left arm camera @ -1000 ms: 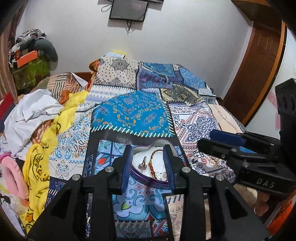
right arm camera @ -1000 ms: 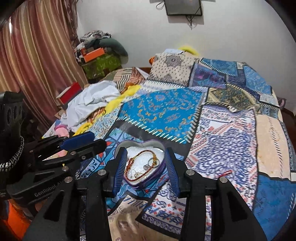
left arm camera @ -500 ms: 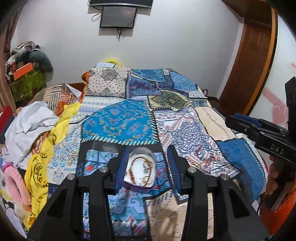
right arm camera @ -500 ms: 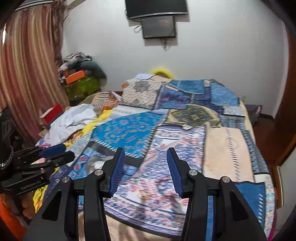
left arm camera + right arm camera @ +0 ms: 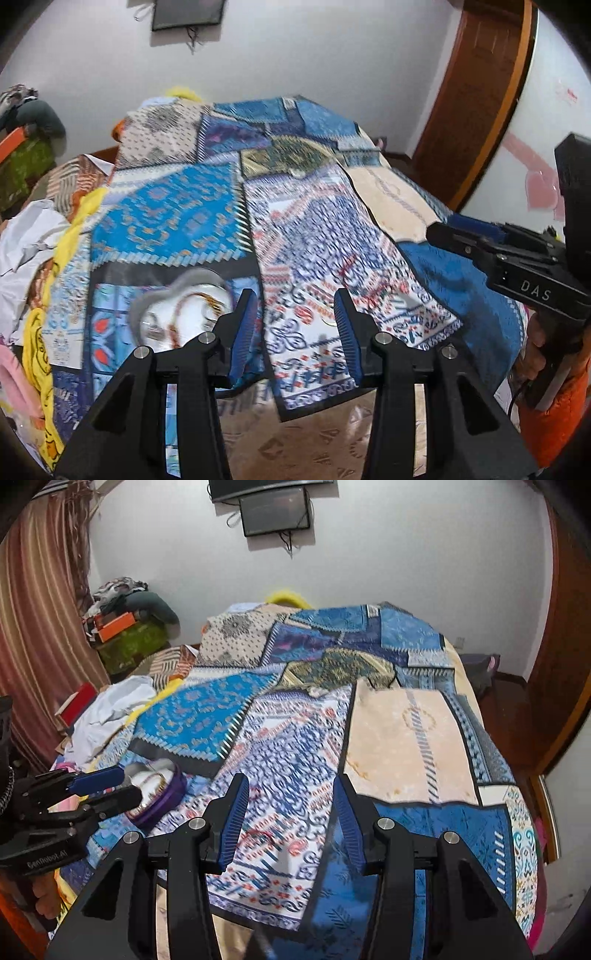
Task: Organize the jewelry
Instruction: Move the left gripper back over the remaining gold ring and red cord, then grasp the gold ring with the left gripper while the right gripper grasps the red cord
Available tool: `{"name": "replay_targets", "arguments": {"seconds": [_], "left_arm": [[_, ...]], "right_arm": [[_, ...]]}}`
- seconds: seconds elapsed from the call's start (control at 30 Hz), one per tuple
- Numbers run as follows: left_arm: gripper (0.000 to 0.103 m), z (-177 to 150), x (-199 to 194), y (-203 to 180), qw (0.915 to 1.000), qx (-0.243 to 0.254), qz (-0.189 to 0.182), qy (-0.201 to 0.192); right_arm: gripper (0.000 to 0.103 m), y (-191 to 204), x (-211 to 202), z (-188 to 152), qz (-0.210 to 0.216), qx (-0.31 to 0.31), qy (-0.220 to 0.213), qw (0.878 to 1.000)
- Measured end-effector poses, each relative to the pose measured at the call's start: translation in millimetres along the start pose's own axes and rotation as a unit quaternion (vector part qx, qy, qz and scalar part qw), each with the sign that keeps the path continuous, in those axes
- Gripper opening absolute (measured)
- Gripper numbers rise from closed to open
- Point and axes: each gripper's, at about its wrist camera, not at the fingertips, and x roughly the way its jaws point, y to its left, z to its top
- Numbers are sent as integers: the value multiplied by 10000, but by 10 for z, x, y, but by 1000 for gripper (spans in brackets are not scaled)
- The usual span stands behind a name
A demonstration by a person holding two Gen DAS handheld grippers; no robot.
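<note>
A heart-shaped purple jewelry box (image 5: 177, 314) with a white lining lies open on the patchwork bedspread (image 5: 314, 229). It holds an orange beaded bracelet (image 5: 192, 306) and small silver pieces. It also shows in the right wrist view (image 5: 159, 794). My left gripper (image 5: 295, 328) is open and empty, hovering just right of the box. My right gripper (image 5: 288, 819) is open and empty over the bedspread, right of the box. A thin red thread (image 5: 258, 834) lies on the cloth between the right fingers. A small pale ring-like item (image 5: 328, 323) lies by the left gripper; blur hides detail.
Piled clothes, a yellow cloth (image 5: 37, 332) and white cloth (image 5: 107, 712) lie along the bed's left side. A curtain (image 5: 33, 627) hangs at left, a wooden door (image 5: 476, 92) stands at right, a screen (image 5: 275, 511) is on the wall.
Both grippers swung right, away from the box. The box moved from between the left fingers to their left. Both jaws stay open.
</note>
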Motion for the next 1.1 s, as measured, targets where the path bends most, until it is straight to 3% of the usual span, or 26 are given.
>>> {"name": "replay_targets", "arguments": {"seconds": [0.4,0.67,0.9,1.1], "left_arm": [[42,-149,463,-198,9979,110,-325,547],[41,-170,559,-209,9981,30,-384,483],[25,-147,596,-154,9986,-16,-311,421],[25,-159,594,-121,9985,-13,-410,372]], "right_arm": [[44,-146,157,-175,72,7,360,9993],[44,-80,271,-237,321,-13,526,9981],[44,0,400,-229,401,-127,649,9970],[44,84,506,-273,414,-311,779,9956]]}}
